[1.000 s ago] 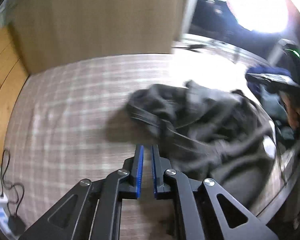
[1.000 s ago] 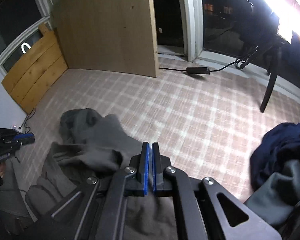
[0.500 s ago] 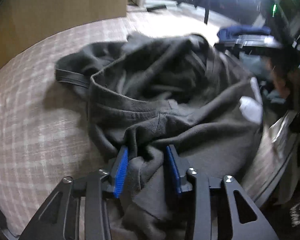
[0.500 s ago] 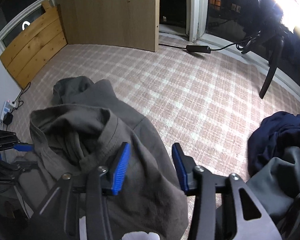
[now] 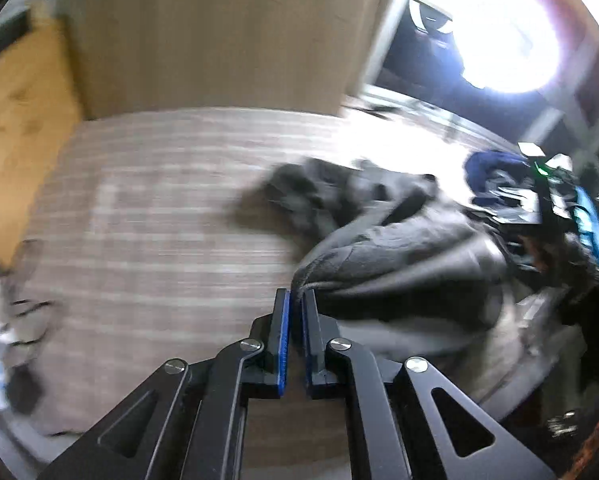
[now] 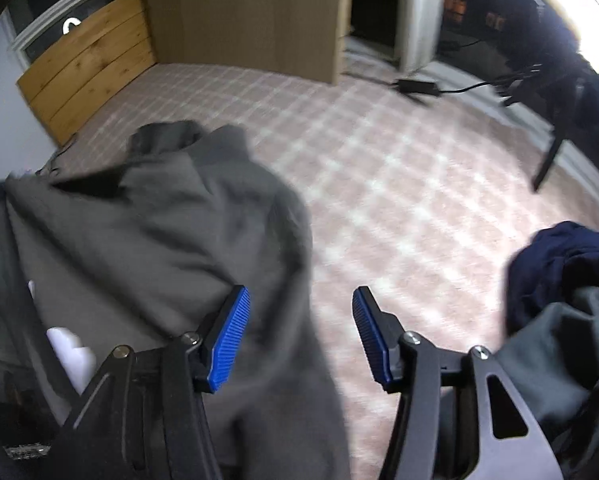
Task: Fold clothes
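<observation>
Left gripper (image 5: 294, 300): we see its jaws pinched nearly together on a fold at the edge of the grey hoodie (image 5: 399, 248).
Right gripper (image 6: 299, 312): we see it spread wide, holding nothing; its left pad (image 6: 229, 336) touches the hoodie's cloth, the other stands over the checked mat (image 6: 399, 184).
Grey hoodie: bunched on the mat, partly lifted toward the left gripper.
Blue clothes (image 6: 559, 264): heaped on the mat, on the far side of the right gripper from the hoodie.
Hard to see: the left view is motion-blurred; we cannot tell the hoodie's sleeves apart.
</observation>
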Tool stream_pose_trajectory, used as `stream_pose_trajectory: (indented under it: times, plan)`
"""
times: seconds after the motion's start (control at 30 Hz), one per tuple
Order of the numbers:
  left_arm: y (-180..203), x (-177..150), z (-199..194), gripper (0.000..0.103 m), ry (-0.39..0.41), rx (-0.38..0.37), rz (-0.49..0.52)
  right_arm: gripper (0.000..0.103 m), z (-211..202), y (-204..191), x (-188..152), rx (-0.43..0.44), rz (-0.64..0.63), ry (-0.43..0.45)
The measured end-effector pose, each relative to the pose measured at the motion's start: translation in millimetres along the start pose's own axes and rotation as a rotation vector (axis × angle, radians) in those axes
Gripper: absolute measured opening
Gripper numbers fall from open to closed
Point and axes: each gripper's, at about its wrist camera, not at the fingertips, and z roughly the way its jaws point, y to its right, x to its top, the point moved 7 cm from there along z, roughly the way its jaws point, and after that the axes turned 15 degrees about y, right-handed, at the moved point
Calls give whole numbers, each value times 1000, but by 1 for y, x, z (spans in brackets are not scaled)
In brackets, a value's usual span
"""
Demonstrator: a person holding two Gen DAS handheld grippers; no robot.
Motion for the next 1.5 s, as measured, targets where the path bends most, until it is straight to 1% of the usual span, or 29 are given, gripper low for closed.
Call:
stream_pose_trajectory:
  times: [0.03,0.07,0.1,0.13,0.17,0.2,0.23,0.3,0.33,0.37,0.4,0.43,0.5,0.53,0.63,0.7,0.73,0.77,0.8,0.83,0.87,0.97,1.03,1.1,1.2,1.3,1.4,1.5]
  plan:
    - [-18,-4,-5,0,5,51,-18,53,2,-11,-2,39,10,-10]
    - [-36,-10,-11,0,9,104,-39,53,2,-29,-5,121,15,-28]
    - [-60,-20,-15,0,-7,159,-83,53,0,-43,-5,162,-25,-34]
    - [-78,-30,-17,0,-27,186,-125,53,-1,-57,-5,203,-65,-41]
    - [-88,-38,-18,0,-39,196,-159,53,-3,-70,-5,240,-105,-46]
    - [-97,-46,-19,0,-49,203,-190,53,-5,-71,2,213,-147,-20]
    - [-95,-53,-17,0,-58,193,-195,53,-6,-71,9,185,-187,7]
    - [-84,-64,-13,2,-74,160,-184,54,-1,-63,26,147,-206,28]
    - [-74,-67,-8,12,-79,134,-175,55,5,-60,32,142,-212,23]
    - [-62,-70,-3,29,-82,104,-164,61,10,-57,39,137,-220,18]
    - [-51,-72,3,39,-86,74,-154,67,16,-57,42,136,-247,9]
    - [-39,-74,10,50,-91,46,-145,67,23,-57,45,134,-274,0]
    - [-21,-79,28,50,-115,7,-140,67,42,-55,48,76,-345,-24]
    - [-14,-81,39,51,-136,-10,-151,67,47,-52,49,68,-342,-30]
    - [2,-88,70,51,-199,-78,-211,67,69,-41,50,105,-202,-83]
    - [18,-90,89,50,-227,-120,-228,66,74,-43,45,110,-178,-97]
    - [24,-89,94,47,-229,-125,-222,61,74,-45,42,112,-175,-98]
    - [30,-88,98,38,-227,-124,-212,32,69,-48,40,141,-164,-92]
    - [34,-84,99,29,-218,-130,-207,13,64,-51,39,169,-150,-84]
    - [39,-80,99,12,-206,-140,-203,13,54,-50,42,181,-111,-57]
    - [43,-75,99,10,-195,-149,-200,11,44,-48,46,187,-79,-22]
    - [46,-49,81,8,-111,-183,-190,10,-6,-35,64,209,29,117]
    - [42,-28,63,7,-55,-199,-188,9,-44,-25,75,199,86,217]
    - [38,-5,42,7,2,-205,-167,9,-88,-12,86,164,140,319]
    - [34,34,7,7,92,-224,-124,9,-145,1,98,105,186,454]
    - [28,85,-37,7,202,-244,-57,9,-210,-2,111,43,207,588]
    - [32,129,-91,6,305,-262,42,9,-273,-24,113,7,181,697]
    - [32,157,-133,6,369,-267,145,9,-337,-47,115,-29,155,805]
